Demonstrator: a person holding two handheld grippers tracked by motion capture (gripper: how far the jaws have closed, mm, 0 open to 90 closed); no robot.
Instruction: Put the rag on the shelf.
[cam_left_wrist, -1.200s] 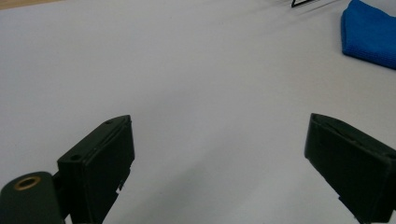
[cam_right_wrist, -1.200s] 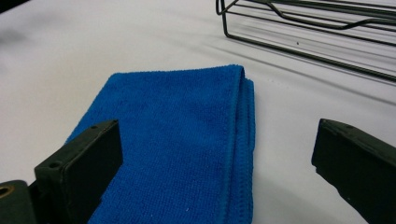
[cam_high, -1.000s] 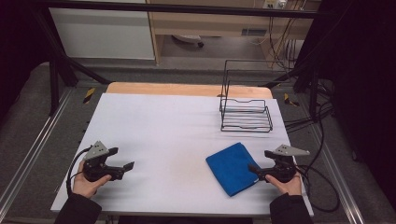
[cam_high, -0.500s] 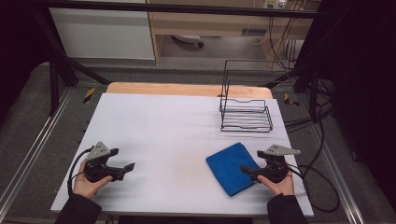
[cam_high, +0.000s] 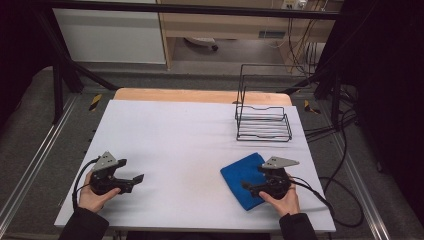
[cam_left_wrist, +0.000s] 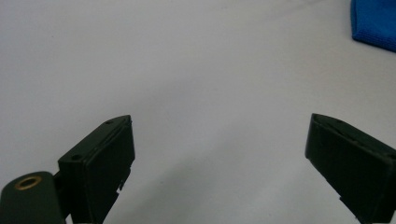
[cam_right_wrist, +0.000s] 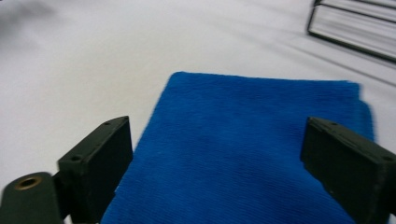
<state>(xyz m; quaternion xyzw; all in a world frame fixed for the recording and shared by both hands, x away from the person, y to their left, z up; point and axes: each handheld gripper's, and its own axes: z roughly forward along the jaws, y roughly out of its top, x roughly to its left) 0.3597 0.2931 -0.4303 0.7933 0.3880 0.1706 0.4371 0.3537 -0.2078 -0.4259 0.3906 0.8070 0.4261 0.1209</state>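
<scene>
A folded blue cloth (cam_high: 240, 176) lies flat on the white table (cam_high: 190, 140) at the front right. My right gripper (cam_high: 248, 187) hovers over the cloth's near right part, jaws wide open with nothing between them. In the right gripper view the blue cloth (cam_right_wrist: 243, 140) spreads between and beyond the two black jaws. My left gripper (cam_high: 136, 180) rests at the front left, held in a hand, open and pointing right over bare table. In the left gripper view a corner of the blue cloth (cam_left_wrist: 376, 23) lies far off at the top right.
A black wire rack (cam_high: 262, 117) stands at the back right of the table, its base also in the right gripper view (cam_right_wrist: 355, 28). Cables (cam_high: 330, 195) trail off the right edge. A wooden strip (cam_high: 200, 95) borders the far edge.
My right gripper has moved left and a little toward the person, further over the blue cloth. The left gripper has barely moved.
</scene>
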